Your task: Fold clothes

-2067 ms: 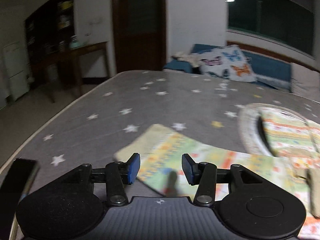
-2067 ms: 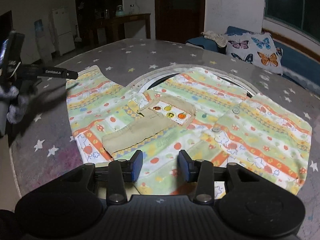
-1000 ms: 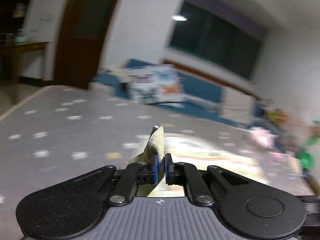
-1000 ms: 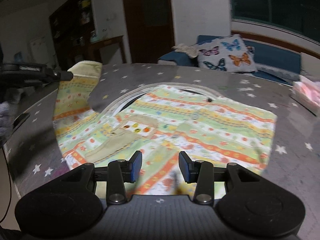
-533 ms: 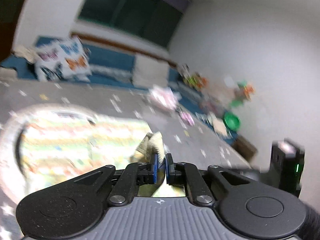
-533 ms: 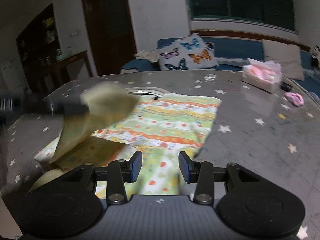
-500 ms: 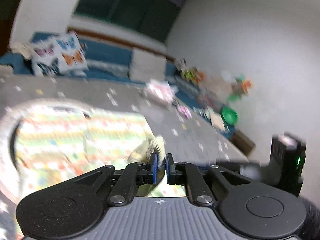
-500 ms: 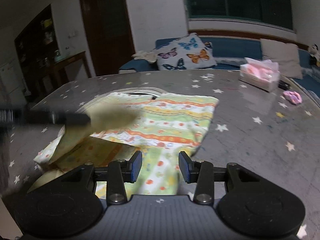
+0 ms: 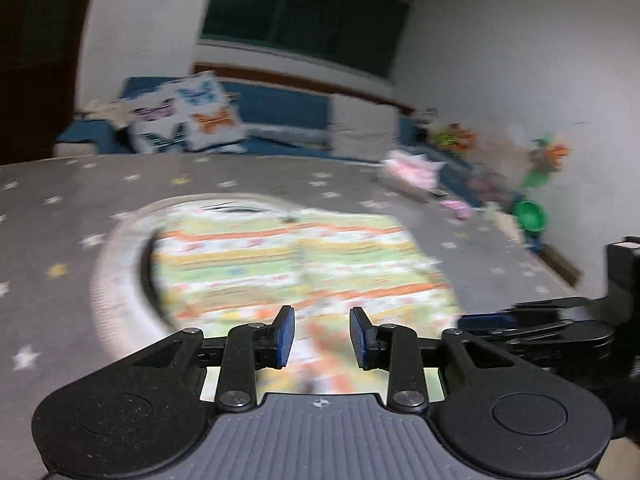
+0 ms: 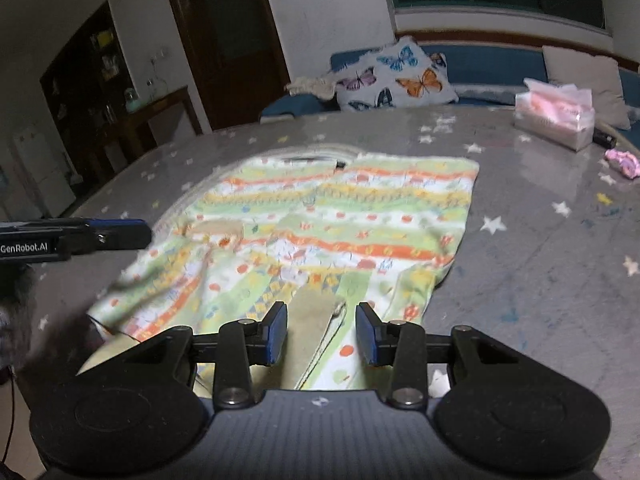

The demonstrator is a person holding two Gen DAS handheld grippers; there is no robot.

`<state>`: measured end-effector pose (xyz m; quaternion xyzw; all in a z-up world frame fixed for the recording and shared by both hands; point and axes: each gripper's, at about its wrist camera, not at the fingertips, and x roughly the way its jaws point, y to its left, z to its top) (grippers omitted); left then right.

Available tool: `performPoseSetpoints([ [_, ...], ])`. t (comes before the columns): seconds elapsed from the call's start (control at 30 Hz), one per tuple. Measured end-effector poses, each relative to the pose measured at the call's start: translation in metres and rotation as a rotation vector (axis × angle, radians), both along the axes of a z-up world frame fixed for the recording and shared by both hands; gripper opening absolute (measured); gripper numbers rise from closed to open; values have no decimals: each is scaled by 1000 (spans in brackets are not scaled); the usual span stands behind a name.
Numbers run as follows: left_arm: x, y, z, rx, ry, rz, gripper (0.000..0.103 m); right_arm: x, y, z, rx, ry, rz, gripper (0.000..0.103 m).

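Both my grippers released: left gripper [image 9: 322,336] & right gripper [image 10: 321,334] hover empty over striped shirt [image 10: 320,232], sleeve folded across, on starry table [image 10: 540,264].

Right wrist view: tabletop [image 10: 532,280] right of the patterned garment [image 10: 328,220] is bare through the mid-right of frame, so a gripper can pass there; obstacles sit only at the upper right edge: tissue pack [image 10: 554,118] and, near it, a small pink item [image 10: 622,162]. Left side is tighter: the left gripper [image 10: 120,234] pokes in at mid-left, just over the garment's left edge. Left wrist view is blurred, but grey cloth [image 9: 52,240] at left looks bare, while the right gripper [image 9: 532,328] blocks the lower right.
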<state>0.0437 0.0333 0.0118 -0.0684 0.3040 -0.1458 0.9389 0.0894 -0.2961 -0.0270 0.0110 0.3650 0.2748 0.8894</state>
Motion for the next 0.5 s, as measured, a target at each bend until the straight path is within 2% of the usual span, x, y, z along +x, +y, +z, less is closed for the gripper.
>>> performPoseSetpoints([
  [0.1, -2, 8, -9, 45, 16, 21, 31, 2, 6, -7, -16, 12, 6, 27],
  [0.23, -4, 11, -20, 76, 38, 18, 31, -3, 14, -5, -66, -27, 16, 7],
  [0.4, -3, 8, -28, 132, 37, 7, 32, -6, 14, 14, -106, -131, -25, 6],
  [0.5, -1, 9, -34, 169, 44, 3, 32, 1, 14, 9, -113, -99, -33, 6],
])
